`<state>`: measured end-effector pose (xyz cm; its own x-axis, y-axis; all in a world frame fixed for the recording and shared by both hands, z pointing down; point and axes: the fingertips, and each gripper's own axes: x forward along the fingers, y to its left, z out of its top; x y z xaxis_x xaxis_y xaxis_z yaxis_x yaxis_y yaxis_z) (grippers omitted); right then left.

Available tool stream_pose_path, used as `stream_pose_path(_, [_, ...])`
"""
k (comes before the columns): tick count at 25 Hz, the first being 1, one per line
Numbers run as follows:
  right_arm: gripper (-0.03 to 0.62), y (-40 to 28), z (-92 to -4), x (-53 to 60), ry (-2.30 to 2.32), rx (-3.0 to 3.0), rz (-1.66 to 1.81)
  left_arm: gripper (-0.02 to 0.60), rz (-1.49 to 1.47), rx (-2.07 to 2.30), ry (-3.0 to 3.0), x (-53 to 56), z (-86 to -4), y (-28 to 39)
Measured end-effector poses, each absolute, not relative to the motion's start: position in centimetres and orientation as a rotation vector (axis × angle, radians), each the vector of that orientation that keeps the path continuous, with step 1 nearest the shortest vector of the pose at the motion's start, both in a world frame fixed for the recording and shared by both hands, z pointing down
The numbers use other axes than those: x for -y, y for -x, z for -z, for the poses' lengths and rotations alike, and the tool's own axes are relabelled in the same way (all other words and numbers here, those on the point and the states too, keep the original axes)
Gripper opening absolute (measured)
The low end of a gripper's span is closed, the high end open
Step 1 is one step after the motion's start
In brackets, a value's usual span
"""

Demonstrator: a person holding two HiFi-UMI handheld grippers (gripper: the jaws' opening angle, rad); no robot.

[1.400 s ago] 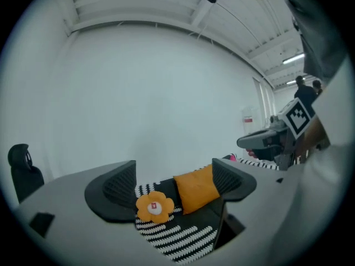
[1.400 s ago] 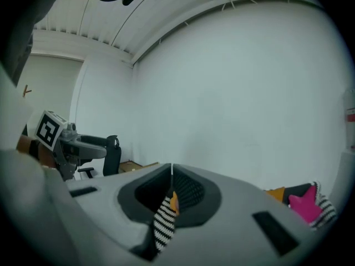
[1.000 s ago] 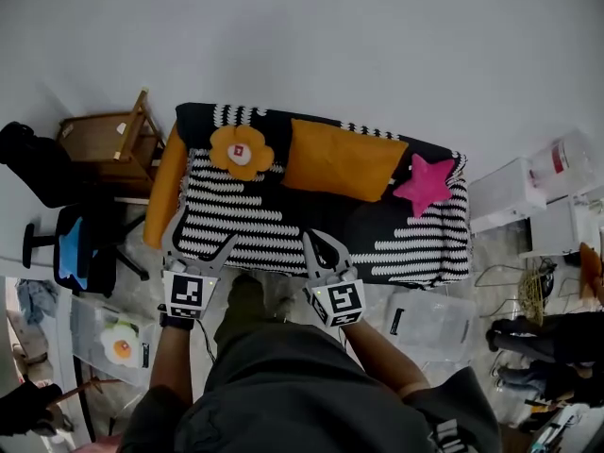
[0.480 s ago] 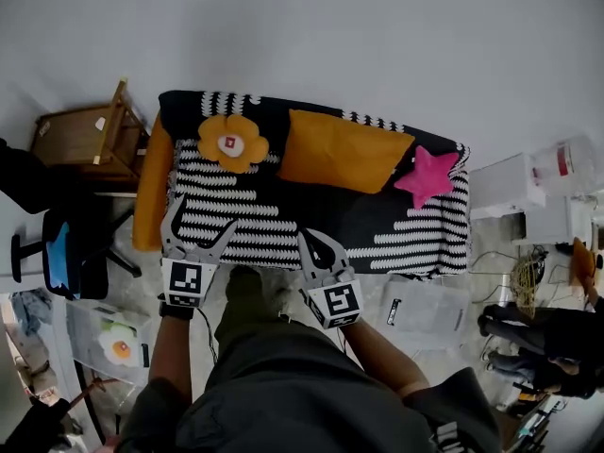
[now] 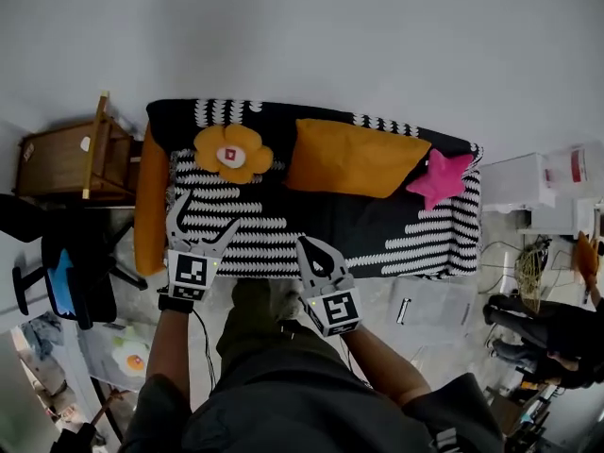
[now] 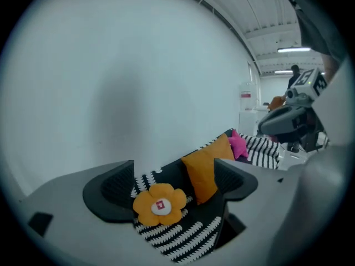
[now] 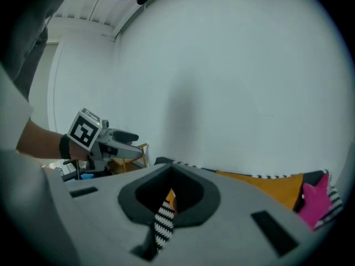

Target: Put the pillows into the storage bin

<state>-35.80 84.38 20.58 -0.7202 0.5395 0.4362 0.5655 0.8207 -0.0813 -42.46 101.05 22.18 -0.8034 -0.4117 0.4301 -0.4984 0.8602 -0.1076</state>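
Two grippers are held forward, tilted down, at the sofa's (image 5: pixel 377 229) near edge: left gripper (image 5: pixel 203 217) spread wide and empty, right gripper (image 5: pixel 309 245) closed on nothing. Flower pillow (image 5: pixel 232 153), orange pillow (image 5: pixel 354 159) and star pillow (image 5: pixel 442 177) are propped along its far side.

The sofa seat (image 5: pixel 377 234) lies bare in front; pillows (image 5: pixel 354 159) crowd its back.

Soft, even light fills the room. A ceiling strip light (image 6: pixel 294 50) glows high to the right of the left gripper (image 6: pixel 175 182), and the wall (image 6: pixel 138 82) ahead of it carries a faint grey shade. Both gripper views bend strongly and go black at the corners, with the nearest gripper parts out of focus. The head view is sharp and free of glare.
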Motion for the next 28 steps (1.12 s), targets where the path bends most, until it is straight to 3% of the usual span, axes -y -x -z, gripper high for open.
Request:
stream_pose_path(16, [0.000,46.8,-36.5,-86.4,0.627,2.429,-0.032,0.437,-0.693,2.217,-0.998,-101.7,-44.2,60.9])
stream_pose_path(28, [0.000,49.6,-44.5,-87.2,0.556,2.376,-0.114,0.437,-1.108,1.875,-1.165,-100.3,-57.6,67.5])
